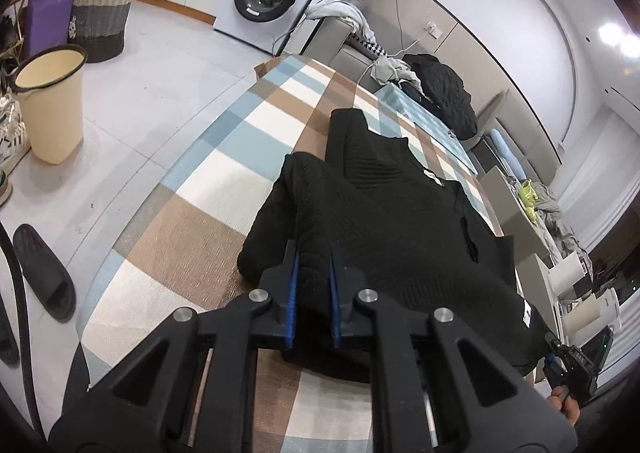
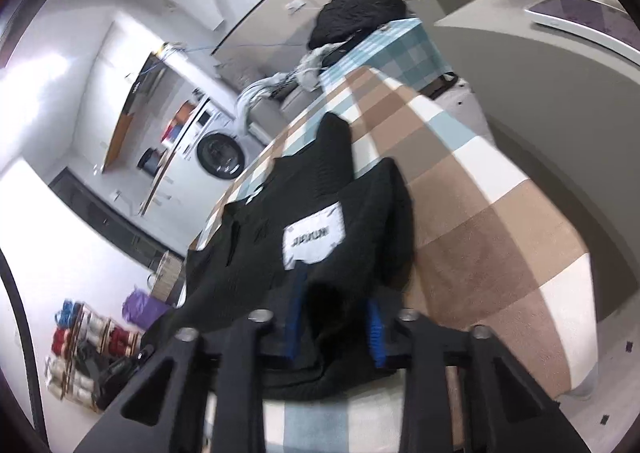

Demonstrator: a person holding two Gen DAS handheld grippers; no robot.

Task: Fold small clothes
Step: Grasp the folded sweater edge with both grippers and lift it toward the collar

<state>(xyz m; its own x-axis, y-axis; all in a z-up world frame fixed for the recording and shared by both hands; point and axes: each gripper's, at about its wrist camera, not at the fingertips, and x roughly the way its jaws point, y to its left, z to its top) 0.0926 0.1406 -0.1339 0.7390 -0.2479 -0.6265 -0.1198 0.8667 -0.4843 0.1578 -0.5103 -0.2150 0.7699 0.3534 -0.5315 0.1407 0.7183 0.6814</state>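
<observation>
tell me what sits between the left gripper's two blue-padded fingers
A bunched fold of the black knit sweater fills the gap of the left gripper, seen in the left wrist view, above the checked tablecloth.

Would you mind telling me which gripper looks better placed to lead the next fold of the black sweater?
Probably the left gripper: it pinches a bunched edge of the black sweater lying on the checked cloth. The right gripper holds thicker, hanging fabric.
</observation>
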